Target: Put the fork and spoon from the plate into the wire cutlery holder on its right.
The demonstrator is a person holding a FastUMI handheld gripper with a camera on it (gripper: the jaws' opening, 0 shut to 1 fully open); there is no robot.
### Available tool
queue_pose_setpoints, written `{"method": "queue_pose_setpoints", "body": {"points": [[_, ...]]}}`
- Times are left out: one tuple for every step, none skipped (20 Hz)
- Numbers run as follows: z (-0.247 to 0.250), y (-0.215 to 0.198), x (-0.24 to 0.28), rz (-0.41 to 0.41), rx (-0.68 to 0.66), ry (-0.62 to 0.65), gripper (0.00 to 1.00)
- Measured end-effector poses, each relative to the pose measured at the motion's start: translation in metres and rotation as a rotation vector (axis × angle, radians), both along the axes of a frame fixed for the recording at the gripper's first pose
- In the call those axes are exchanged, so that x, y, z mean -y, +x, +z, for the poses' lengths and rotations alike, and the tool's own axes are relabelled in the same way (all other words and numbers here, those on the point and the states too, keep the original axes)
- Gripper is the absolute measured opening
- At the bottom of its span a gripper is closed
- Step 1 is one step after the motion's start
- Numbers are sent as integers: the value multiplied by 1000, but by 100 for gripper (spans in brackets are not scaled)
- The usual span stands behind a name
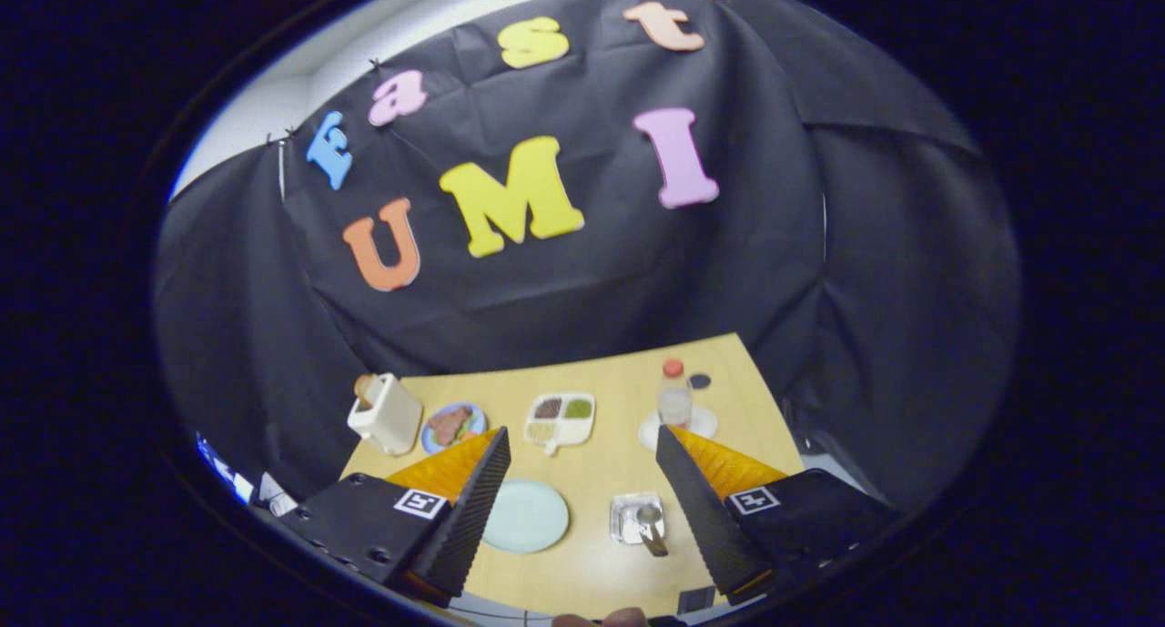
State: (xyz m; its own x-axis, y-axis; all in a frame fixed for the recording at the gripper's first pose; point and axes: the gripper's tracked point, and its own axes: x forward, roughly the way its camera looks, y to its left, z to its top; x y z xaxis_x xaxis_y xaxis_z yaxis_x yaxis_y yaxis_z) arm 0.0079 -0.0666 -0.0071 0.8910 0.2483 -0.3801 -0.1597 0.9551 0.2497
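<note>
Wide-open tongs (582,509) hover above the table (628,399), holding nothing; between their 2 fingers lie a round pale-green plate (525,516) and, right, a wire cutlery holder (637,516).

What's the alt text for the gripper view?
Open gripper hangs above a wooden table, with a bare plate and a wire cutlery holder containing a spoon between its fingers. Beyond sit food dishes and a bottle.
</note>
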Motion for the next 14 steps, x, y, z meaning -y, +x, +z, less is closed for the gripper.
{"method": "queue_pose_setpoints", "body": {"points": [[23,-8,0,-2,88,-6,96],[42,-18,1,0,180,-25,96],[59,-23,6,-16,263,-65,96],[70,-25,13,-40,338,-102,96],[79,-31,12,-58,403,-123,96],[82,-37,11,-70,438,-127,96],[82,-43,9,-82,453,-120,96],[79,-49,8,-89,459,-110,96],[77,-55,8,-97,460,-102,96],[76,-57,12,-108,462,-100,96],[76,-57,14,-114,461,-99,96],[75,-57,15,-121,460,-100,96],[77,-56,16,-131,462,-104,96],[78,-54,14,-137,467,-106,96]]}}
